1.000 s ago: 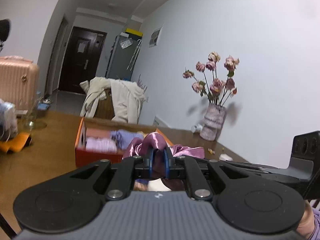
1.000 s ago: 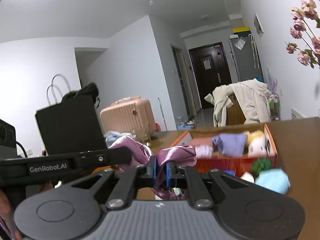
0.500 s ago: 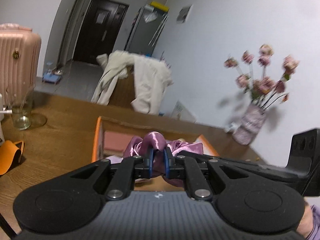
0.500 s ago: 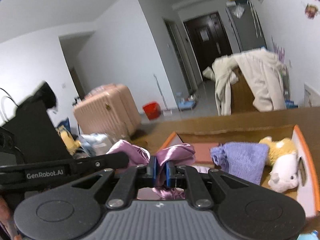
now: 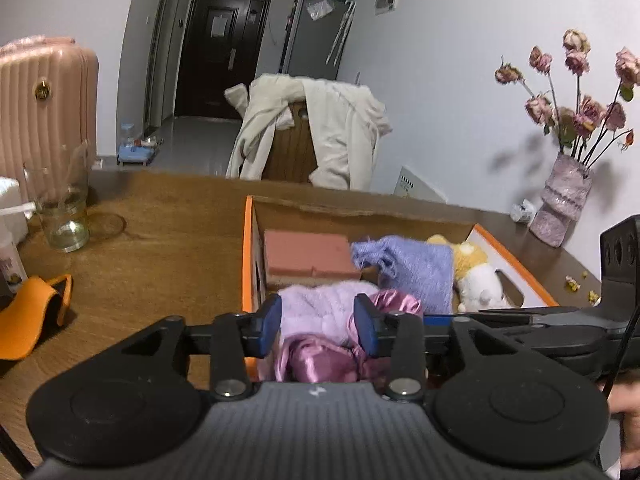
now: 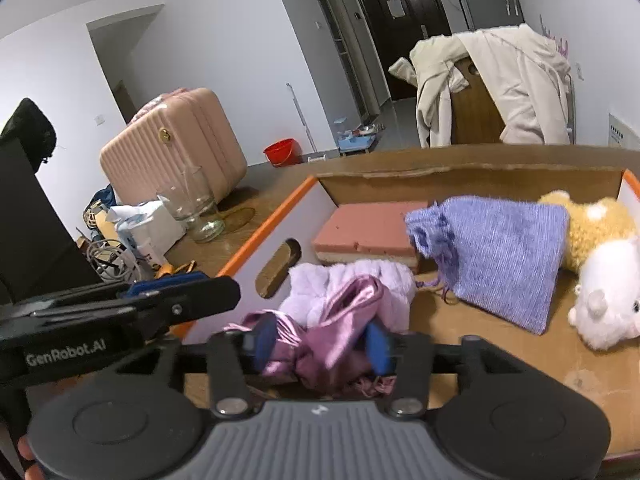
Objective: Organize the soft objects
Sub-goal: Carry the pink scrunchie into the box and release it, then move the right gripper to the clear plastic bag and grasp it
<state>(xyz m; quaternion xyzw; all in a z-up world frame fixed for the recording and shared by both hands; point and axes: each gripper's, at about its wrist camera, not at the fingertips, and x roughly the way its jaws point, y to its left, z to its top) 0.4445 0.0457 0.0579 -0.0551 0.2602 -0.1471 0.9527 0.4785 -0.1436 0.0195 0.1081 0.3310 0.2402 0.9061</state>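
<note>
Satin cloth (image 6: 340,332) just inside box edge (image 6: 264,232)

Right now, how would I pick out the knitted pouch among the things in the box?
Find the orange-edged cardboard box on the wooden table. Inside, the pouch lies between a pink sponge block and a plush toy. It alone is ribbed lavender-blue knit with a gathered drawstring mouth.

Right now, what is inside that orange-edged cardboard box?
Inside the orange-edged cardboard box: a pink sponge block, lilac knitted pouch, yellow-white plush toy, fluffy lavender cloth and shiny purple satin scrunchie. Anything beneath them is hidden.
</note>
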